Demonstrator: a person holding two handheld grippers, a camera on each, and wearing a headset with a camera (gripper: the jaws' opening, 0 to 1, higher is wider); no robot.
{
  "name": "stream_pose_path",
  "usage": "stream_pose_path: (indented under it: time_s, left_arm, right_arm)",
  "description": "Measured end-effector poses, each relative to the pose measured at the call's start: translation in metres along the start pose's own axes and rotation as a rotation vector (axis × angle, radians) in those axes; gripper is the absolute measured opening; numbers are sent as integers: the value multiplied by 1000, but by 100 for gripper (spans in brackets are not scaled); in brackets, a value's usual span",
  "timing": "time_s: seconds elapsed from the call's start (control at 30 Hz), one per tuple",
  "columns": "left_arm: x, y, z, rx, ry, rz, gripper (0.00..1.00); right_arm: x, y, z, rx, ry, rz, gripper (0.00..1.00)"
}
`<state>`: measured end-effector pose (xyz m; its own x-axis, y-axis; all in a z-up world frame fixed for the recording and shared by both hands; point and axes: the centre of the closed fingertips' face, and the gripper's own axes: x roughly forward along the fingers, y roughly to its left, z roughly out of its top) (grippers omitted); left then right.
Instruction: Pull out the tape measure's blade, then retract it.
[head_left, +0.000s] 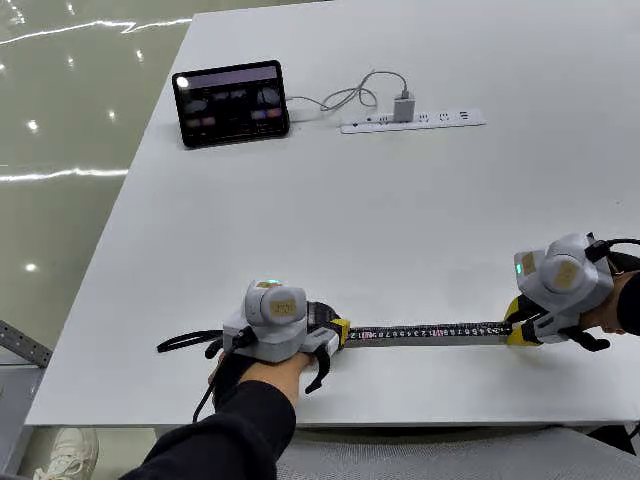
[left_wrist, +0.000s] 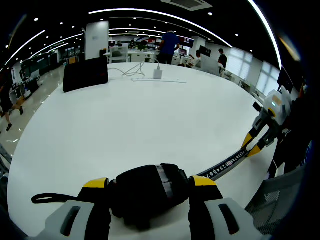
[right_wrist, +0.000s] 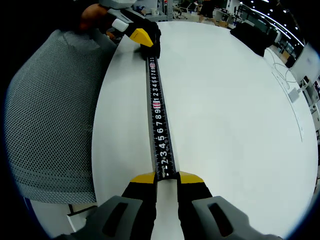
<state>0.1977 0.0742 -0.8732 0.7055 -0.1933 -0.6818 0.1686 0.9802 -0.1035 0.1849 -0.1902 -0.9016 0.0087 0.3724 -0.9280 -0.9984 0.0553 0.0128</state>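
Along the near edge of the white tabletop (head_left: 400, 220), the left gripper (head_left: 333, 333) is clamping its yellow-tipped jaws around the black case of the tape measure (left_wrist: 150, 192), with the person's sleeved forearm (head_left: 245, 415) reaching in from below and the gripper sitting low on the surface. Well off to the right, the right gripper (head_left: 518, 328) is pinching the tip of the blade (head_left: 430, 331) between nearly closed jaws, also low over the tabletop. Between them the blade is lying stretched out flat, numbers facing up
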Motion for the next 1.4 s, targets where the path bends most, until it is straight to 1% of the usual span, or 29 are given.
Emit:
stream_pose_path:
  time_s: [0.1,0.27,0.43,0.53,0.63,1.4]
  left_arm:
    - [0,0,0,0,0,0,59]
    - [0,0,0,0,0,-1,59]
    - [0,0,0,1,1,-2,59]
    - [0,0,0,0,1,-2,59]
    - [0,0,0,0,0,-2,59]
    - [0,0,0,1,1,-1,59]
  right_arm:
    - [0,1,2,1,1,-2,11]
    - [2,0,4,-1,-13,0,10]
    - [2,1,4,-7,-1,4,10]
    - [3,1,5,-20,-4,3,10]
    - [3,0,5,-15,-13,0,10]
    - [12,-3,13,-10,-23,4,11]
